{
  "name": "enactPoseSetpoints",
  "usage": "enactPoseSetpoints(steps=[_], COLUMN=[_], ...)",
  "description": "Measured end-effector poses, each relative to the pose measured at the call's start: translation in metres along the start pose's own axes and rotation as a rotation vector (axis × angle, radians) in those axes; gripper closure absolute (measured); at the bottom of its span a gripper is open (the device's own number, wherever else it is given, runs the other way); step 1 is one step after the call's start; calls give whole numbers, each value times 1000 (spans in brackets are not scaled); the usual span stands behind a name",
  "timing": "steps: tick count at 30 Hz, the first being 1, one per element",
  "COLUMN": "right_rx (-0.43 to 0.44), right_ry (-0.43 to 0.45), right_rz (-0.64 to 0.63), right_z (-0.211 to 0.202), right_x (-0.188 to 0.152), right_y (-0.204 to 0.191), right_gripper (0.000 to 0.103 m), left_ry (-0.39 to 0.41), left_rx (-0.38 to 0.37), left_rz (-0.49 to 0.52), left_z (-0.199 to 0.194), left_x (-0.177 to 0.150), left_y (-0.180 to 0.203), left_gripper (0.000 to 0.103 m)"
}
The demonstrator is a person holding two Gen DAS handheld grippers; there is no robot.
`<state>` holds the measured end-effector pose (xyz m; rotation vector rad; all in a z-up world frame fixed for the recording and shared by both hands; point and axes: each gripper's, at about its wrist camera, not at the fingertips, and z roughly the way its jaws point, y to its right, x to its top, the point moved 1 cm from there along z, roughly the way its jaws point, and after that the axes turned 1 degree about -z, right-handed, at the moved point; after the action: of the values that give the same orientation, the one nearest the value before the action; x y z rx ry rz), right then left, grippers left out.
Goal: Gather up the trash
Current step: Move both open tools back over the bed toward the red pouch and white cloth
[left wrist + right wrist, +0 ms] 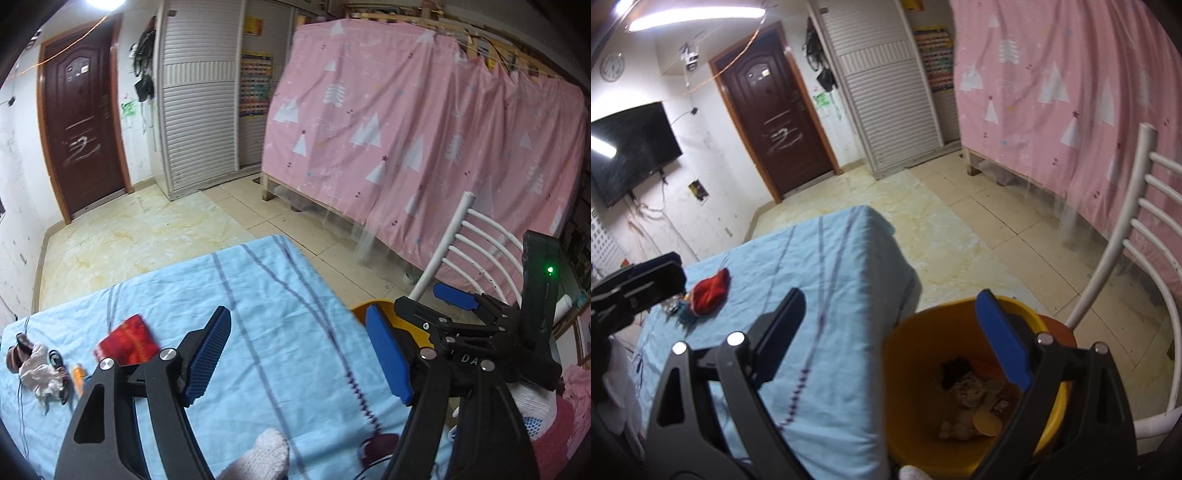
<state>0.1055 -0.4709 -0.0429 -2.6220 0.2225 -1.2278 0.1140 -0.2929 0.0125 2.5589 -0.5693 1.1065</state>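
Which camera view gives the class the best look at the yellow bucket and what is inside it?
The right wrist view: the yellow bucket sits below the gripper, its opening facing the camera, with scraps visible inside. The left wrist view shows only a sliver of its rim behind the gripper fingers.

A dark brown panelled door [775, 125], marked with pale scrawls, is standing shut in a scuffed white wall [713, 177]. A black television [631, 151] is hanging on that wall, a round clock [612, 66] above it. A white slatted wardrobe [199, 122] is standing beside the door. A pink tree-patterned curtain [406, 140] is draping a wooden frame. Cream floor tiles [979, 229] are showing wear. A ceiling light [698, 18] is glaring overhead. A white slatted chair [1137, 229] is standing near the curtain.
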Motion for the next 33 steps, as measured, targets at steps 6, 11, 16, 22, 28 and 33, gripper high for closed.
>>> enactPoseSetpoints(steps=[6,11,16,22,28,33], right_rx=[22,46,71,101,126,146], right_ry=[-17,-37,-54,-85,-120,-147], right_rz=[-50,-107,-154,-222,-288,-340], right_z=[11,21,32,49,66,79], right_x=[5,6,9,8,5,-2], right_y=[-36,-70,-103,-145,-183,-208], right_gripper=[12,11,11,11,11,11], left_ry=[11,16,19,25,21,2], left_rx=[35,84,132,190,243,283], left_rz=[-40,-75,-116,-155,-203,-254], left_z=[-12,-21,-30,-44,-55,-61], left_x=[-8,-13,-19,-27,-37,-49], left_y=[-39,-75,-113,-161,-205,-245], left_gripper=[36,36,36,34,32,32])
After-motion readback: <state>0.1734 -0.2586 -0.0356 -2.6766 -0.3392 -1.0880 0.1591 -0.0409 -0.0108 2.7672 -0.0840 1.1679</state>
